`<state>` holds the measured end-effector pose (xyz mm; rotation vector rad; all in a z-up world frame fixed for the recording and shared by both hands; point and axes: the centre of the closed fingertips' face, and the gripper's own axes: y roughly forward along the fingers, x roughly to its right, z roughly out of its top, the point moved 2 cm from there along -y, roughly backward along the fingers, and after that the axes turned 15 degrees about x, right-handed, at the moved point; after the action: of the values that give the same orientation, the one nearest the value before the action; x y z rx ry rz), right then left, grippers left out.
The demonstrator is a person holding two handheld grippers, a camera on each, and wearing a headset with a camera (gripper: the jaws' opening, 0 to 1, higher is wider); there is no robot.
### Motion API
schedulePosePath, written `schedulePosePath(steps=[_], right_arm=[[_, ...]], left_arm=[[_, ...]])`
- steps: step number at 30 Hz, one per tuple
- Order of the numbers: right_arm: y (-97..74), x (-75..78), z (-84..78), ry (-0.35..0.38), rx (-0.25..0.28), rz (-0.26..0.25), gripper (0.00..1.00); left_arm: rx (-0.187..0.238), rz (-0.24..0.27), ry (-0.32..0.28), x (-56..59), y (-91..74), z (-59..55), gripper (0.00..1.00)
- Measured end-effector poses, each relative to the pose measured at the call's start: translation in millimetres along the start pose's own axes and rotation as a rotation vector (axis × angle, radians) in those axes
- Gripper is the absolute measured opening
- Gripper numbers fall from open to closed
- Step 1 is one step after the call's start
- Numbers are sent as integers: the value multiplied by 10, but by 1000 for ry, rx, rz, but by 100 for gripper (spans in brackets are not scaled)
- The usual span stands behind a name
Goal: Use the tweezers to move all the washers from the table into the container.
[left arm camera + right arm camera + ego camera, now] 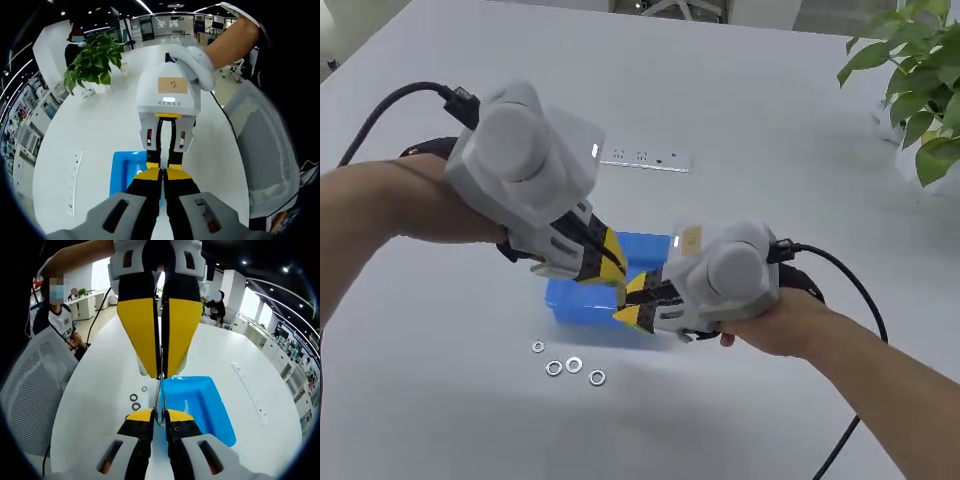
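Observation:
Thin metal tweezers run between the two grippers, which meet tip to tip above the blue container. My left gripper comes in from the upper left, its yellow jaws pressed on the tweezers' far end. From the right, my right gripper is shut on the near end. Several small metal washers lie on the white table just in front of the container, and some of them lie left of it in the right gripper view. The left gripper and right gripper each face the other.
A white power strip lies on the table behind the container. A potted plant stands at the far right edge. Cables trail from both grippers. A mesh office chair stands beside the table, and people sit at desks beyond it.

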<state>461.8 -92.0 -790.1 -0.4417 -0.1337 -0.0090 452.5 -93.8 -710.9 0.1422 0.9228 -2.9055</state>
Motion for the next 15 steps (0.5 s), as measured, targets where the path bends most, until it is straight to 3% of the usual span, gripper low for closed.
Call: schedulePosePath(steps=[15], right_arm=[[63, 306, -36, -1, 14, -25, 11]], left_arm=[[-10, 10, 29, -294, 8, -59, 5]])
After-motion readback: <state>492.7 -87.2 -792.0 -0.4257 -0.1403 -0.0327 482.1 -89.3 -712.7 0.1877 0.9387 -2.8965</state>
